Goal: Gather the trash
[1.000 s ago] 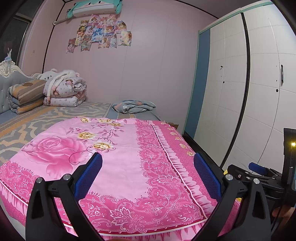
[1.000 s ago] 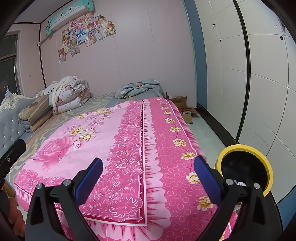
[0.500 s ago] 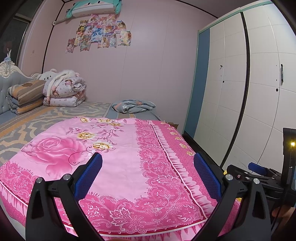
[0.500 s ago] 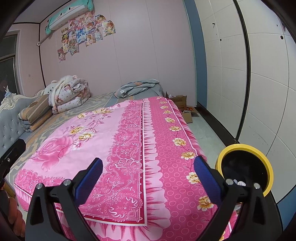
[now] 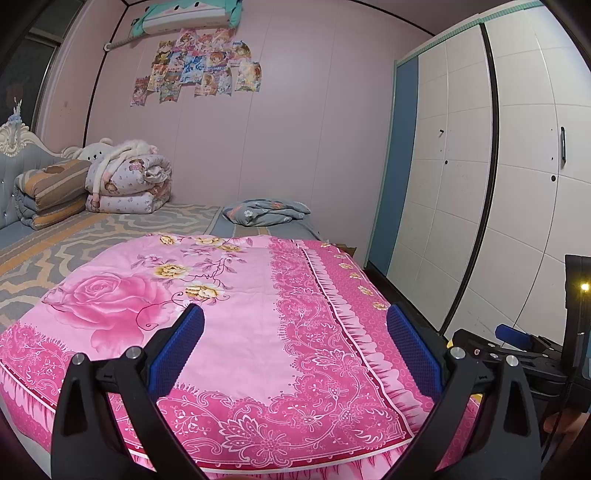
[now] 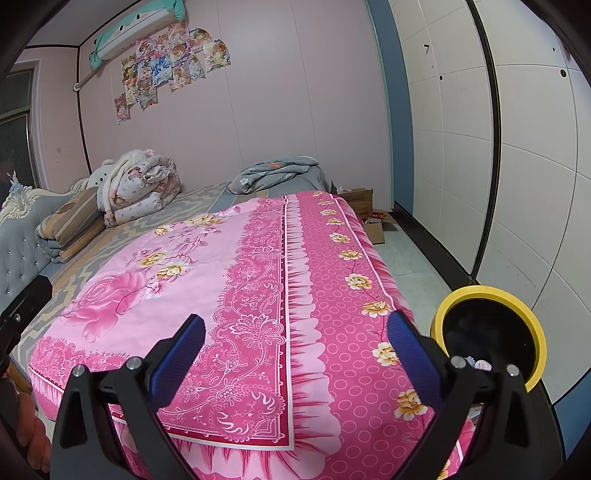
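Left wrist view: the left gripper point(image 5: 294, 345) hangs over the near end of a bed, its jaws wide apart with nothing between them. Under it lies a pink bedspread point(image 5: 236, 314) printed with a large rose and yellow flowers, smooth and bare of loose items. Beyond the spread, a grey and yellow patterned sheet point(image 5: 110, 229) covers the far part of the bed. At the far left stand a padded headboard point(image 5: 14, 162), a striped folded quilt point(image 5: 51, 192) and a rolled floral quilt point(image 5: 129, 181) with a plush bear behind it. A grey crumpled blanket point(image 5: 266, 212) lies at the far end near the wall. The pink wall carries a cluster of posters point(image 5: 199, 70) under an air conditioner point(image 5: 184, 14). A white wardrobe point(image 5: 498, 166) fills the right side. At the right edge the right gripper point(image 5: 517, 350) shows partly.

Right wrist view: the right gripper point(image 6: 295, 345) is also over the near end of the bedspread, jaws spread apart and empty. To the near right, on the floor beside the bed, stands a trash bin point(image 6: 491, 295) with a yellow rim and dark inside; small pale scraps show at its bottom. Farther along the tiled floor point(image 6: 410, 266), cardboard boxes point(image 6: 362, 206) sit against the far wall.
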The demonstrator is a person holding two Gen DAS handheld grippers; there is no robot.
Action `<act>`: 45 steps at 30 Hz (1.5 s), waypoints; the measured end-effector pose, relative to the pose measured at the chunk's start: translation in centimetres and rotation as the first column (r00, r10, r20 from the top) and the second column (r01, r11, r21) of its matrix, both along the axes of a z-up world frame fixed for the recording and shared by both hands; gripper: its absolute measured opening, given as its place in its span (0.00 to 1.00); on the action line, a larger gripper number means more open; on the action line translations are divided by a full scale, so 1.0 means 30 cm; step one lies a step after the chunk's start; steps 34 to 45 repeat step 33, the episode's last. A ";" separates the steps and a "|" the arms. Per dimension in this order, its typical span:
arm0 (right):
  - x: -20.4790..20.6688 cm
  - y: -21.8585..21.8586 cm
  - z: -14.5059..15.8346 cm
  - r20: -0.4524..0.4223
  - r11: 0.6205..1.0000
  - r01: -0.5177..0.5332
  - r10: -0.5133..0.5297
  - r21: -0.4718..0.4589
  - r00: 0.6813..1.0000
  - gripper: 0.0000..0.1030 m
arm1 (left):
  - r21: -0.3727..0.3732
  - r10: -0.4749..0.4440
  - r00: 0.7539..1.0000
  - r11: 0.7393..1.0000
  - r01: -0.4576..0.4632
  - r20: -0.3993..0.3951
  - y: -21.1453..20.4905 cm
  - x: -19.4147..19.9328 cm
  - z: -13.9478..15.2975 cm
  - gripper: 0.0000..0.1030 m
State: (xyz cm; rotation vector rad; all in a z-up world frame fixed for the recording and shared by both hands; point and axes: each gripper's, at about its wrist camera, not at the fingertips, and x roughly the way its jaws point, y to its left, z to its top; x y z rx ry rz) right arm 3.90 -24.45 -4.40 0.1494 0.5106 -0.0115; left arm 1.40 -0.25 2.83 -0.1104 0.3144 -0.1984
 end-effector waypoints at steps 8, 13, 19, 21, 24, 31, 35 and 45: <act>0.001 -0.001 -0.001 -0.002 1.000 0.001 -0.001 0.001 1.000 0.92 | -0.001 0.000 1.000 1.000 0.000 -0.003 0.001 0.004 0.000 0.92; 0.002 0.001 -0.006 -0.005 1.000 0.001 -0.001 0.003 1.000 0.92 | -0.008 0.001 1.000 1.000 -0.001 -0.009 0.007 0.011 -0.005 0.92; -0.003 0.008 -0.014 -0.012 1.000 0.002 -0.002 0.005 1.000 0.92 | -0.014 0.002 1.000 1.000 -0.002 -0.009 0.009 0.017 -0.014 0.92; 0.000 0.004 -0.016 -0.012 1.000 0.003 -0.003 0.006 1.000 0.92 | -0.010 -0.002 1.000 1.000 0.002 -0.006 0.007 0.017 -0.017 0.92; 0.002 0.003 -0.019 -0.017 1.000 0.004 -0.004 0.009 1.000 0.92 | -0.006 -0.001 1.000 1.000 0.001 -0.006 0.004 0.017 -0.021 0.92; 0.010 -0.002 -0.023 -0.024 1.000 0.004 -0.003 0.012 1.000 0.92 | -0.014 -0.011 1.000 1.000 0.011 -0.019 0.005 0.027 -0.029 0.92; 0.009 0.000 -0.024 -0.025 1.000 0.004 -0.004 0.011 1.000 0.92 | -0.014 -0.011 1.000 1.000 0.011 -0.019 0.007 0.028 -0.031 0.92; 0.009 0.000 -0.024 -0.025 1.000 0.004 -0.004 0.011 1.000 0.92 | -0.014 -0.011 1.000 1.000 0.011 -0.019 0.007 0.028 -0.031 0.92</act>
